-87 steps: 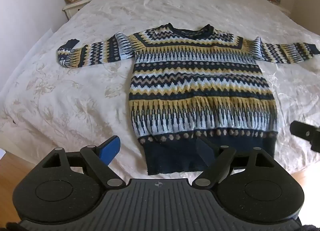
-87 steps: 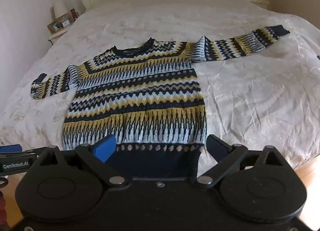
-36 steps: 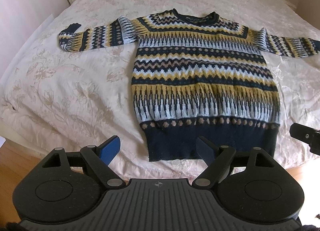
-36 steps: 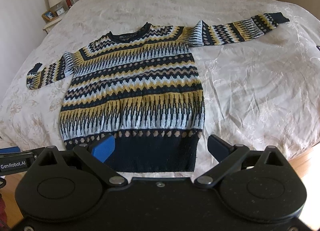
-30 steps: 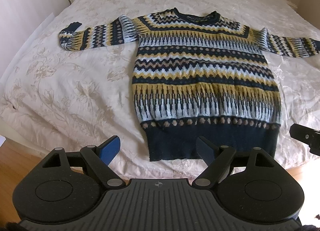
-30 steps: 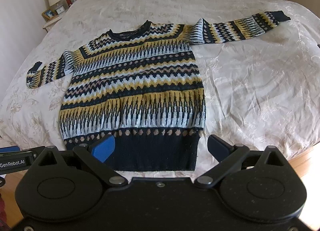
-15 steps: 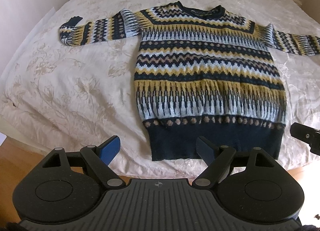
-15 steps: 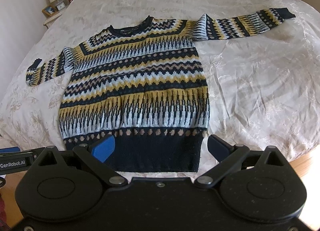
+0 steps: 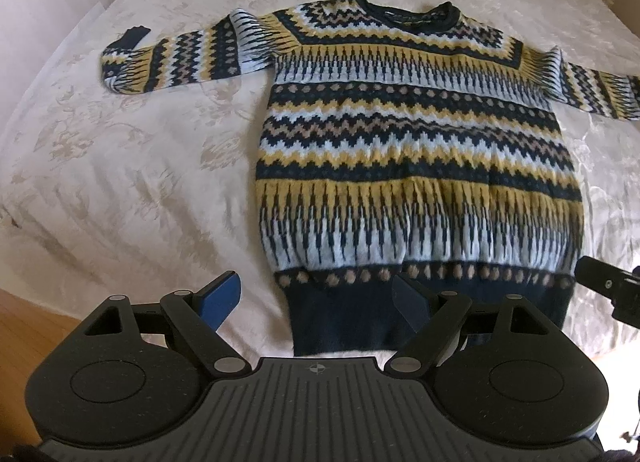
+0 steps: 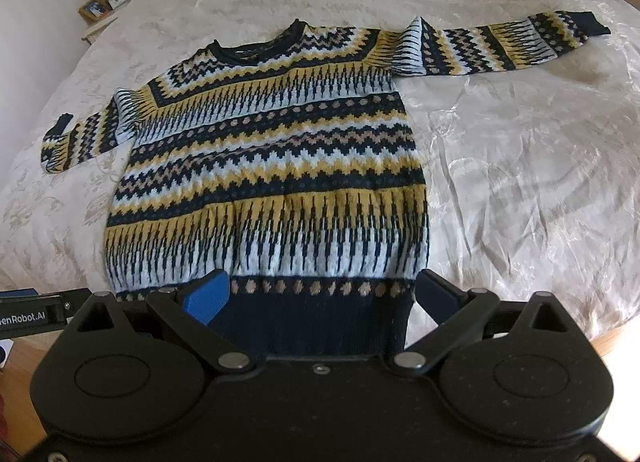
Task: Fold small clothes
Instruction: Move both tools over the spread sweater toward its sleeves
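Left wrist view: the patterned knit sweater (image 9: 416, 165) lies flat, front up, on the cream bedspread (image 9: 120, 181), both sleeves stretched out sideways and the navy hem (image 9: 352, 322) nearest the bed's edge. That spread-out pose suits a clean fold. The left gripper (image 9: 316, 296) hangs above the hem's left corner, its 2 fingers spread wide with nothing between them, probably lining up to pinch that corner. The tip of the right gripper shows at the frame's right edge.

Right wrist view: the same sweater (image 10: 272, 165) fills the middle, its neckline (image 10: 256, 49) toward the headboard. The right gripper (image 10: 320, 294) straddles the hem's right part, fingers released and empty, the cloth below them untouched. A nightstand (image 10: 104, 17) with a lamp stands far left.
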Action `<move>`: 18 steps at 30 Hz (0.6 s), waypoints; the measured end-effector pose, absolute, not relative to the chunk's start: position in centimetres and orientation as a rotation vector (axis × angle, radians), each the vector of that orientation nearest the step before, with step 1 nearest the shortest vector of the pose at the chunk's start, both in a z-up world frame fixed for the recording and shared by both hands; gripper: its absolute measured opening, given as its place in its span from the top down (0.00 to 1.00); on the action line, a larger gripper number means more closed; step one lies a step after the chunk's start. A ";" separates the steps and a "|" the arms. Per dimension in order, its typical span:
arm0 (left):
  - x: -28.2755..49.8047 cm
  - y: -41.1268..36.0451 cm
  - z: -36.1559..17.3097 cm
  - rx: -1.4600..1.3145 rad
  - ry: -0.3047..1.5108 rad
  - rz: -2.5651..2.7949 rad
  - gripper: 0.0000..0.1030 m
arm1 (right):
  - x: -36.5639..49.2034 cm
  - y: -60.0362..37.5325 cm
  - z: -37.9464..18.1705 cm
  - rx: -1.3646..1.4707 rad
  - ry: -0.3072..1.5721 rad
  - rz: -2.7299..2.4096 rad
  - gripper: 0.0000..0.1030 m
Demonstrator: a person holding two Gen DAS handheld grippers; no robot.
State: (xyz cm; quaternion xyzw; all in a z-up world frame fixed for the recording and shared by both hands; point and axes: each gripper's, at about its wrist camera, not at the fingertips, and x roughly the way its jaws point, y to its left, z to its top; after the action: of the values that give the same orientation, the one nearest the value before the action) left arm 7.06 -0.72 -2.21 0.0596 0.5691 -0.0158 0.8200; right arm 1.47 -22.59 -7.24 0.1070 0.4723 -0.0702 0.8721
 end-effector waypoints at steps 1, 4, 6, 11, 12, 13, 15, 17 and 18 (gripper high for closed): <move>7.5 -0.8 -2.3 0.126 1.216 -0.034 0.20 | 1.9 -22.7 -7.3 0.224 0.993 -0.148 0.03; 9.1 -1.1 -2.6 0.125 1.229 -0.040 0.20 | 3.1 -23.0 -7.5 0.224 1.011 -0.149 0.03; 10.2 -1.3 -2.7 0.124 1.238 -0.045 0.20 | 4.1 -23.3 -7.6 0.225 1.020 -0.154 0.03; 13.1 -1.7 -3.2 0.127 1.265 -0.063 0.20 | 6.7 -23.7 -7.5 0.228 1.041 -0.167 0.03; 13.6 -1.8 -3.2 0.129 1.270 -0.067 0.20 | 7.3 -23.8 -7.5 0.229 1.044 -0.171 0.03; 14.2 -1.9 -3.3 0.131 1.273 -0.073 0.20 | 7.8 -23.8 -7.5 0.232 1.047 -0.175 0.03; 15.4 -1.9 -3.5 0.137 1.281 -0.083 0.20 | 8.9 -23.8 -7.4 0.238 1.053 -0.185 0.03; 16.6 -2.0 -3.7 0.139 1.292 -0.092 0.20 | 9.9 -23.8 -7.3 0.242 1.060 -0.195 0.03; 17.1 -2.0 -3.9 0.139 1.297 -0.095 0.20 | 10.4 -23.8 -7.3 0.243 1.064 -0.199 0.03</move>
State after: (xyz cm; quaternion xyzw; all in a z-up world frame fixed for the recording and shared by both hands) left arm 17.15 -1.96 -3.87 0.0648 0.6034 -0.0442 0.7936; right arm 10.45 -23.76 -7.28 0.1154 0.5050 -0.0947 0.8501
